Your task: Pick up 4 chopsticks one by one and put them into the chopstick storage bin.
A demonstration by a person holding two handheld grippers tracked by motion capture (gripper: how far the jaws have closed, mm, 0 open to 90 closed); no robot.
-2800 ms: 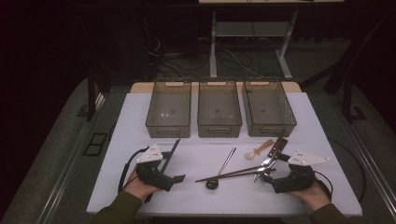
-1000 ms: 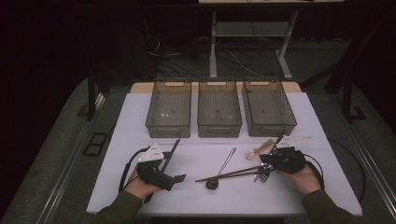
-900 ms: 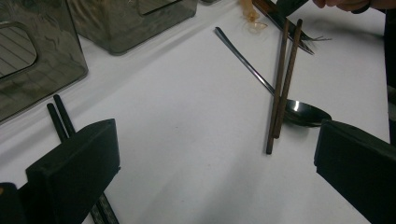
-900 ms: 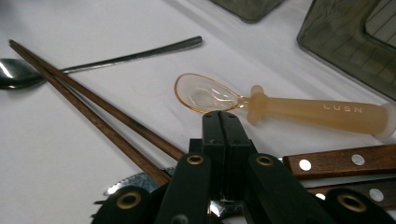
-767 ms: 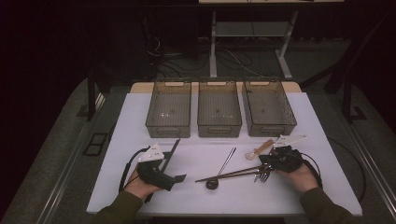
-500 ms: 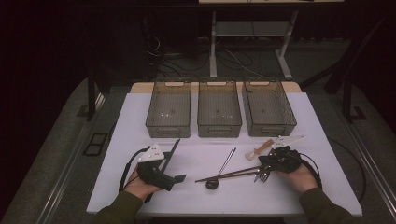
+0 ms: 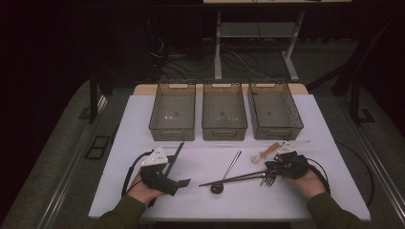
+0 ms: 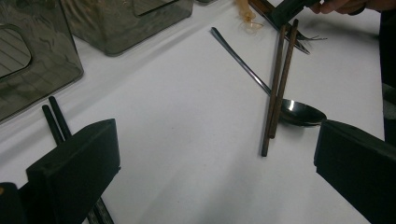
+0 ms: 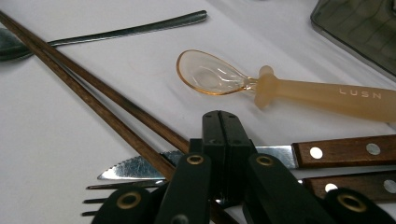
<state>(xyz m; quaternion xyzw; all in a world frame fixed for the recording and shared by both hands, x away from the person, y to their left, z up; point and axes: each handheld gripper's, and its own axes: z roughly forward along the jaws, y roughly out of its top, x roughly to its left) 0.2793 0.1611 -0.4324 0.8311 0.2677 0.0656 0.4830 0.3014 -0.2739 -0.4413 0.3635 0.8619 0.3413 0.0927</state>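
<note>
My right gripper (image 7: pixel 270 168) (image 9: pixel 226 140) is shut, jaws pressed together, with its tip lying over a pile of cutlery at the right of the table. Under it pass a pair of brown wooden chopsticks (image 7: pixel 234 179) (image 9: pixel 93 93), a wood-handled knife (image 9: pixel 345 154) and a fork (image 9: pixel 121 196). I cannot tell whether it pinches any of them. An amber plastic spoon (image 7: pixel 267 151) (image 9: pixel 280 88) lies just beyond. A dark metal spoon (image 7: pixel 217 187) (image 8: pixel 299 112) lies under the chopsticks' far end. My left gripper (image 7: pixel 175 174) (image 8: pixel 215 158) rests open at the left, with nothing between its jaws.
Three smoky clear bins (image 7: pixel 172 133) (image 7: pixel 224 133) (image 7: pixel 277 132) stand in a row at the back of the white table (image 7: pixel 200 162). A pair of black chopsticks (image 8: pixel 53 119) lies beside the left gripper's jaw. The table's front edge is close to both hands.
The right hand moved left and away from me onto the cutlery pile, then stayed there. The left hand and the cutlery have not moved.
</note>
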